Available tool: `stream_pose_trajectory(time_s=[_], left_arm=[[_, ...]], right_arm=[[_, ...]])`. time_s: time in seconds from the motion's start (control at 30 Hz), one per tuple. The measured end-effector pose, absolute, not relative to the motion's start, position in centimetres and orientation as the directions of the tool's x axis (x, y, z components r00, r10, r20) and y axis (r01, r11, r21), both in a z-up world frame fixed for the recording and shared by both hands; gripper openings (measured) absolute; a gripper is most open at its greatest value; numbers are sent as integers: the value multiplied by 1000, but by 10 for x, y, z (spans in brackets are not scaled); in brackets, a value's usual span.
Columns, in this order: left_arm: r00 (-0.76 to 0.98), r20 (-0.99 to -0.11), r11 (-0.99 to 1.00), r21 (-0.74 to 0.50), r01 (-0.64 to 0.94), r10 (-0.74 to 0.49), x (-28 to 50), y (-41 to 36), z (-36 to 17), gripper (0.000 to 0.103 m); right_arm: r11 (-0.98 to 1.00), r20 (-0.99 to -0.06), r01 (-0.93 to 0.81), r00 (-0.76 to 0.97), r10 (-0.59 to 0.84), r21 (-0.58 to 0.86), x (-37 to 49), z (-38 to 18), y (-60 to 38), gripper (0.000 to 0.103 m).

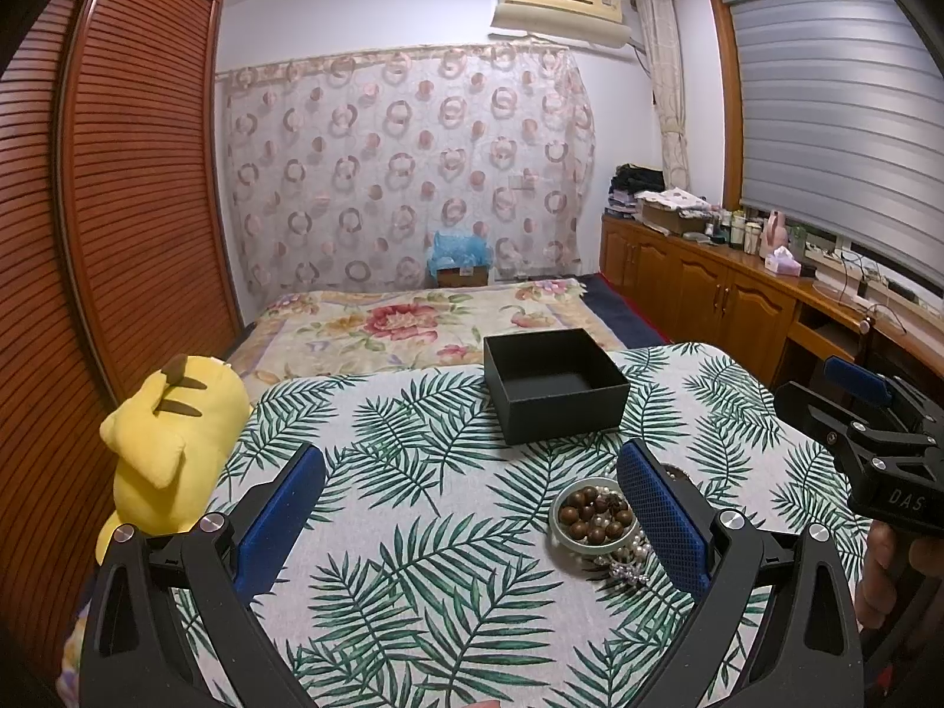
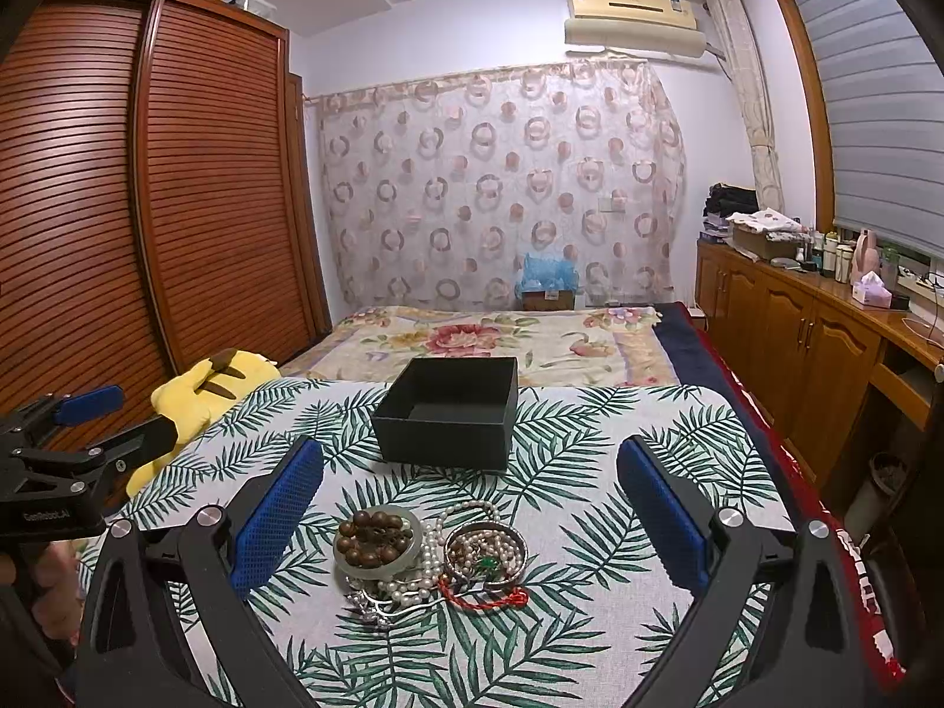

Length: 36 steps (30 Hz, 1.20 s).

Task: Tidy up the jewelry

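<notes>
A pile of jewelry lies on the leaf-print table: brown wooden beads inside a pale green bangle, a pearl necklace, a dark bangle and a red cord. The wooden beads also show in the left wrist view. An open empty black box stands behind the pile. My right gripper is open above the pile. My left gripper is open, left of the pile.
A yellow plush toy leans at the table's left edge. The bed lies behind the table. A wooden wardrobe stands left and low cabinets with bottles stand right.
</notes>
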<state>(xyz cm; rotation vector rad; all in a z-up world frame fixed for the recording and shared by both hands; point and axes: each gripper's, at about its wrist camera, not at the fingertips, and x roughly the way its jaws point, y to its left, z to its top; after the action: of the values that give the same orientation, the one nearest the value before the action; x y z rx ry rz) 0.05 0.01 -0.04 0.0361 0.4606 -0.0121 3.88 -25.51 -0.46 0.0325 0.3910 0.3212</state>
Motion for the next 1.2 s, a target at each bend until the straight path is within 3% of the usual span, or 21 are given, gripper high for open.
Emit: stream_pose_trajectory(time_s=[0.53, 1.03, 1.2], left_arm=[[857, -515, 999, 22, 32, -16, 18, 5, -29, 96], [794, -603, 996, -15, 90, -81, 42, 3, -58, 96], [762, -637, 990, -10, 141, -115, 56, -6, -69, 96]], right_arm=[[939, -427, -330, 839, 337, 93, 51, -28, -229, 100], [922, -517, -377, 774, 364, 85, 58, -62, -243, 81], [921, -548, -382, 754, 361, 81, 61, -72, -246, 79]])
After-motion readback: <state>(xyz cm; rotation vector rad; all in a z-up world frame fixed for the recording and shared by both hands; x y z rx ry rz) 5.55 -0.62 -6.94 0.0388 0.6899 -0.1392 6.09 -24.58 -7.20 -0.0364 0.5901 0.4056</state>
